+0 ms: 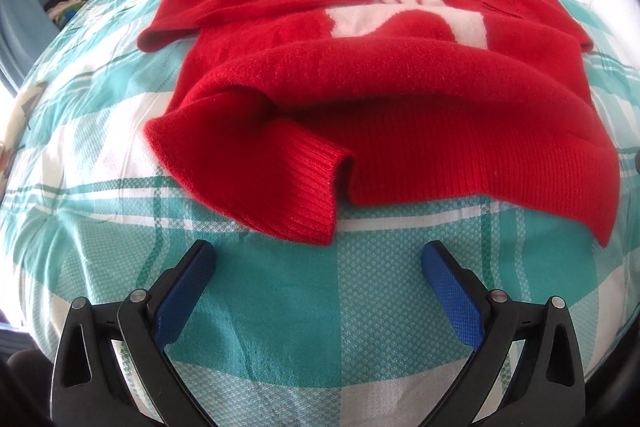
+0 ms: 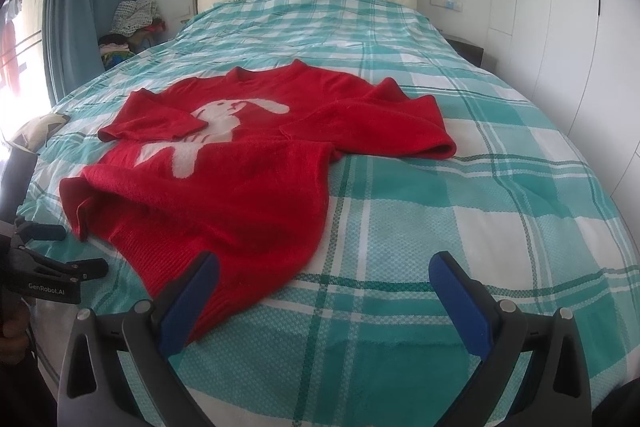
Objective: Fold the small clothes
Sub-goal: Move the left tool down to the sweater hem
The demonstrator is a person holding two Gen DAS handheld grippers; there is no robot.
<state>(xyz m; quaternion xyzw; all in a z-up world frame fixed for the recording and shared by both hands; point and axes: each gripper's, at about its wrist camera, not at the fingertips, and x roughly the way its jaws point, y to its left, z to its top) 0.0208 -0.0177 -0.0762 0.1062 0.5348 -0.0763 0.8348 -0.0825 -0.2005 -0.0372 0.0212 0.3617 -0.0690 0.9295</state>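
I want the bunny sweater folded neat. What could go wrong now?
The red sweater's near hem is already flipped and bunched, so a grab there might pinch only one layer and fold crooked. Both sleeves lie across the white bunny; lifting the hem may drag them out of place. The left claw and right claw are open and holding nothing yet.

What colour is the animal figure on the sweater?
White, on the red sweater; clearest in the left wrist view.
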